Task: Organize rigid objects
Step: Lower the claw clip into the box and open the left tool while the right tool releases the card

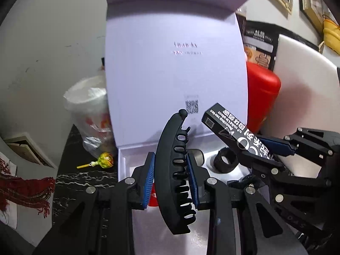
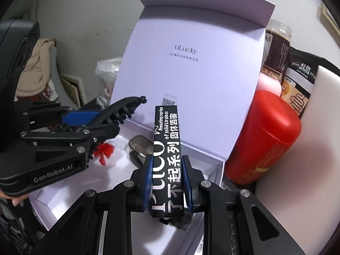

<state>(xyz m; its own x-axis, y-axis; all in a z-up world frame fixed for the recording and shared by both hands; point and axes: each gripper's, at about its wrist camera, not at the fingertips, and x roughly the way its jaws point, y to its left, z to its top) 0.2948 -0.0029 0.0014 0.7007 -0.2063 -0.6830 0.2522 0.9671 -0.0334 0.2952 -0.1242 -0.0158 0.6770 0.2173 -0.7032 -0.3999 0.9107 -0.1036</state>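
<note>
From the left wrist, the left gripper [image 1: 171,178] pinches a curved matte-black plastic hair clip [image 1: 172,170] with a toothed edge, its long axis running from 6 to 12 o'clock over the open white box [image 1: 176,68]. From the right wrist, the right gripper [image 2: 167,183] clamps a slim glossy black carton [image 2: 167,159] pointing to 12 o'clock above the same box, with a smooth red jar [image 2: 267,136] at 3 o'clock.

Right gripper [image 2: 167,182] has its blue pads clamped on a black lip gloss box [image 2: 167,157], held above the open white gift box [image 2: 212,165], whose ULucky lid [image 2: 187,68] stands up behind. On the left, the left gripper [image 2: 102,116] pinches a black hair clip [image 2: 123,108]. A red canister [image 2: 267,136] sits just right of the gift box. There's a smoky, maybe plastic, item [image 2: 139,146] inside.
</note>
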